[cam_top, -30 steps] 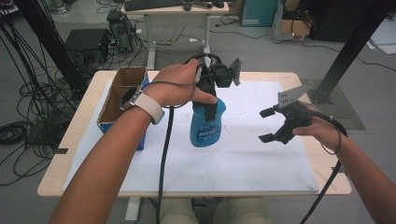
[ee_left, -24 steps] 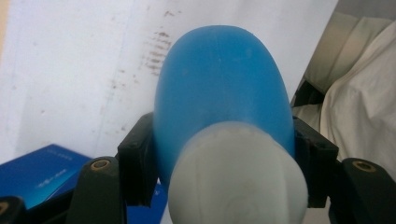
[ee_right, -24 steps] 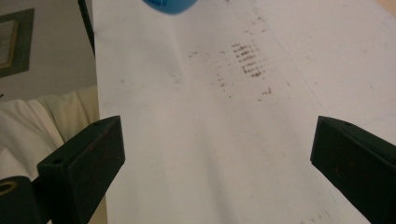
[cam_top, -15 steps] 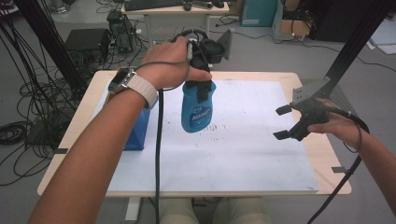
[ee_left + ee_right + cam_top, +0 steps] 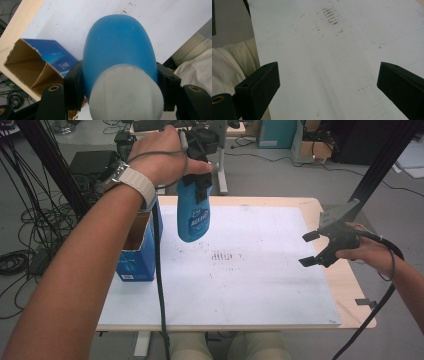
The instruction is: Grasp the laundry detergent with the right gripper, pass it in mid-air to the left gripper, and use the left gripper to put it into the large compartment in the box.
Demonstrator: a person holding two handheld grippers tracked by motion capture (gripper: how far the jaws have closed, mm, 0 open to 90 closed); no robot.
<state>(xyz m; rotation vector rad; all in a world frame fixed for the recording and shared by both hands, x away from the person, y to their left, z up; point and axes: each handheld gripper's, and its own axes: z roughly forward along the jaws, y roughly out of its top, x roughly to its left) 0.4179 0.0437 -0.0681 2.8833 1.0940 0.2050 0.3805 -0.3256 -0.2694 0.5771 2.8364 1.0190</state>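
Observation:
A blue plastic bottle with a white cap hangs in the air above the back left of the white board. My left gripper is shut on its neck, and the bottle points down at the table. In the left gripper view the bottle sits clamped between both black jaws, white cap nearest the camera. My right gripper hovers over the board's right edge, open, nothing between its jaws. The right gripper view looks past my right gripper at bare white board with dark scuff marks.
An open blue cardboard box stands at the table's left edge, also seen as the box in the left gripper view. Dark scuffs mark the board's middle. Cables and stands crowd the floor at left and behind.
My left gripper has lifted the bottle up off the board and carried it leftward and back. The right gripper has drifted slightly right, still open.

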